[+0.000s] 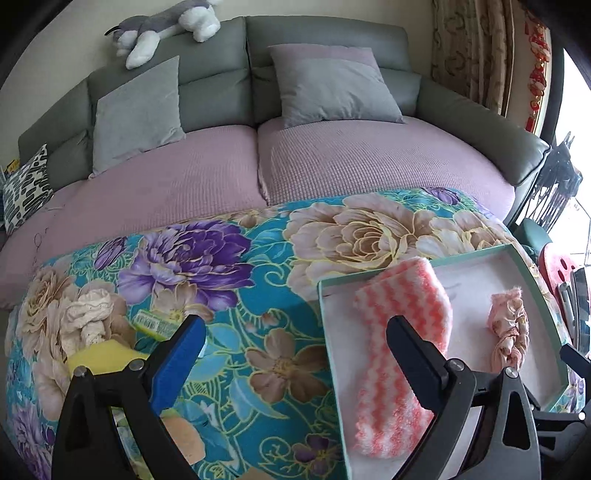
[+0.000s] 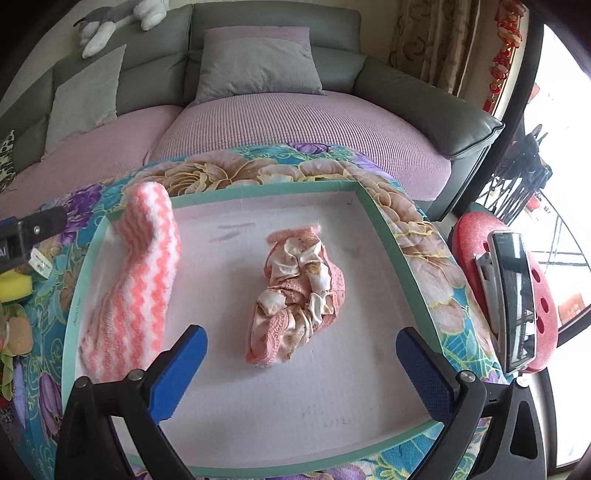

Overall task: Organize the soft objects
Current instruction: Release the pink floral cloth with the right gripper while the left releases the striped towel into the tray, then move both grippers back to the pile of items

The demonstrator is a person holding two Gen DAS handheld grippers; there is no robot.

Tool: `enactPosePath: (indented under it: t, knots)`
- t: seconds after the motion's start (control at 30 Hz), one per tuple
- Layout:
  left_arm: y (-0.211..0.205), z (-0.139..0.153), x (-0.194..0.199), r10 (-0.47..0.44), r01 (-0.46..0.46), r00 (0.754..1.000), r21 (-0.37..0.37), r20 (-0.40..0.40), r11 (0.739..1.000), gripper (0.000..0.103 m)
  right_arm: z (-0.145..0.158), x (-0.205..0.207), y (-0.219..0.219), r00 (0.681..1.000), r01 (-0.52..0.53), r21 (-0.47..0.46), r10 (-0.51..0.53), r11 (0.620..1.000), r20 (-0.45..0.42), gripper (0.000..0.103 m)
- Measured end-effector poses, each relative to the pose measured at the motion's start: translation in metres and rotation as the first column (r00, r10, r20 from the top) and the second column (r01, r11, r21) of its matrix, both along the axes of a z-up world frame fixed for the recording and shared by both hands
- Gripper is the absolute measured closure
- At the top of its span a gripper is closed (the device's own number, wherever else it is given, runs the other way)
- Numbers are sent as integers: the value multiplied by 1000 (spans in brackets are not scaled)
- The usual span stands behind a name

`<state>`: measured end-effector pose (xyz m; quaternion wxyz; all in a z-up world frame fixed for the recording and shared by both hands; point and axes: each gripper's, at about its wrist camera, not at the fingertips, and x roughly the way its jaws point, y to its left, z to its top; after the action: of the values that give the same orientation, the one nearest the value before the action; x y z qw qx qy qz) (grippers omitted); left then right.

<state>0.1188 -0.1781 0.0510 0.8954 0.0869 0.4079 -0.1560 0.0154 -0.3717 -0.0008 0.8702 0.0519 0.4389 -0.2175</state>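
Observation:
A green-rimmed tray (image 1: 330, 350) (image 2: 258, 189) with a white floor lies on a floral cloth (image 1: 240, 277). Inside it lie a fuzzy pink-and-white zigzag sock (image 1: 402, 295) (image 2: 147, 269) along the left side and a crumpled pink and cream cloth bundle (image 1: 508, 328) (image 2: 299, 295) near the middle. My left gripper (image 1: 295, 325) is open, straddling the tray's left rim, one finger over the sock, nothing held. My right gripper (image 2: 301, 334) is open just in front of the bundle, its pads apart from it.
Left of the tray lie a yellow sponge (image 1: 99, 354), a cream lace cloth (image 1: 90, 314) and a green packet (image 1: 155, 323). Behind is a sofa (image 1: 207, 173) with grey cushions and a plush dog (image 1: 166, 26). A phone (image 2: 513, 295) rests on a red stool at the right.

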Motion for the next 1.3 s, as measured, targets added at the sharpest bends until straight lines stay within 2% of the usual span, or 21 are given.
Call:
enactPosePath:
  t: [0.13,0.27,0.33,0.47,0.67,1.0,1.13,1.3]
  knots:
    - [40,2,-11,74,-74,997,-15,10,997,5,7,-3,4,1000,10,-4,-10,1000,6,0]
    - [92,5,-20,189,-188,981,-12,40,982,4,16,-6,15,1000,-9,-4,9,1000,29,0]
    - [117,6,-25,244,-244,968,-8,55,970,4,21,-5,23,998,-26,-2,26,1000,52,0]
    - [161,15,-37,321,-317,943,-59,86,947,4,25,5,46,990,-107,57,101,993,99,0]
    - [210,17,-51,422,-416,897,-67,133,907,4,22,24,98,971,-230,50,225,972,82,0]
    - [279,-2,-69,535,-530,841,-72,84,845,4,13,35,178,920,-389,86,384,917,74,0]
    - [299,-13,-76,552,-546,833,-96,39,832,4,10,35,205,899,-437,97,432,894,70,0]
    - [310,-28,-82,542,-542,840,-95,-21,835,4,4,29,234,874,-486,84,484,870,46,0]
